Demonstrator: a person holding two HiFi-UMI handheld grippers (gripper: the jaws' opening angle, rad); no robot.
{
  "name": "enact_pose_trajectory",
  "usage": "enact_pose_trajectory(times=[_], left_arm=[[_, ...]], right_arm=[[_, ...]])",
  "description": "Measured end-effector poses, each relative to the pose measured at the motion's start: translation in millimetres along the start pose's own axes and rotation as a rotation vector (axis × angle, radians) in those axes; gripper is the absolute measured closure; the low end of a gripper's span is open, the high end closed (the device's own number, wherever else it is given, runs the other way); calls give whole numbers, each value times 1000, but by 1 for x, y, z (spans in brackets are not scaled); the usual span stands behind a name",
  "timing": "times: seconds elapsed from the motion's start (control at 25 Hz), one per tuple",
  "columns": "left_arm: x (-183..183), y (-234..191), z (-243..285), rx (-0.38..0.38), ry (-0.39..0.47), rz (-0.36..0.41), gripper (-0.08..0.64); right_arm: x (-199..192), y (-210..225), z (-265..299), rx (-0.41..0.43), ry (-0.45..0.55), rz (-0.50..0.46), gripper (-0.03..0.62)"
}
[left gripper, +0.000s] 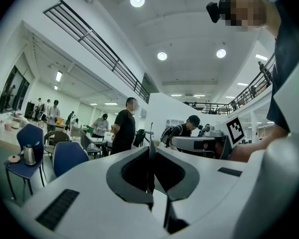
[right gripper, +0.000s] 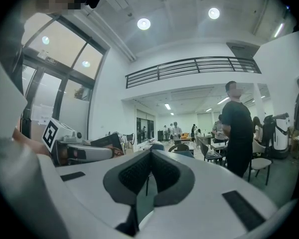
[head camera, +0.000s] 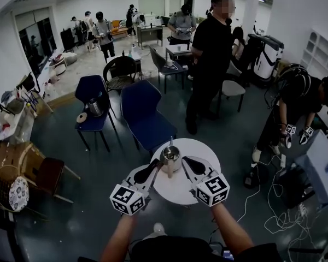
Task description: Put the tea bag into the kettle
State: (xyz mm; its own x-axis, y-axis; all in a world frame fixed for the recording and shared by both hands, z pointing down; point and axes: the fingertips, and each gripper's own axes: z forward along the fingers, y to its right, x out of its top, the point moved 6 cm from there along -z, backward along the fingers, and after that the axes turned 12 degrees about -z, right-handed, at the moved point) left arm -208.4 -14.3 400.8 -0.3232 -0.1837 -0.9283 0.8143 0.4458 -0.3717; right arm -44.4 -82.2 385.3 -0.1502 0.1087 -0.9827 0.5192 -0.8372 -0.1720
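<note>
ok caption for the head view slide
left gripper and right gripper flank a metal kettle on a round white table

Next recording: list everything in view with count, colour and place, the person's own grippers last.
Round table: one, white, directly before the person.
Metal kettle: one, silver, on the table, between the gripper tips.
Tea bag: none seen in any view.
Padded chairs: two, blue, beyond the table; the left one carries a second kettle.
Wire chair: one, black, farther back.
Low chair: one, dark red, left of the table.
Standing person: one, black clothes, beyond the table; another bends over at far right; several more at the back.
Left gripper: white with black pads, jaws together, left of the kettle.
Right gripper: same colours, jaws together, right of the kettle.
</note>
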Motion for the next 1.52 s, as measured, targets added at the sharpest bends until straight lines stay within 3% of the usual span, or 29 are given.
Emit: enact_pose_trajectory(times=[0.72, 1.52], left_arm=[[7, -85, 1, -38, -31, -61, 537], [-10, -82, 36, -91, -100, -73, 537]], right_arm=[[-15, -10, 82, -23, -64, 7, 575], [-31, 20, 70, -46, -83, 28, 575]])
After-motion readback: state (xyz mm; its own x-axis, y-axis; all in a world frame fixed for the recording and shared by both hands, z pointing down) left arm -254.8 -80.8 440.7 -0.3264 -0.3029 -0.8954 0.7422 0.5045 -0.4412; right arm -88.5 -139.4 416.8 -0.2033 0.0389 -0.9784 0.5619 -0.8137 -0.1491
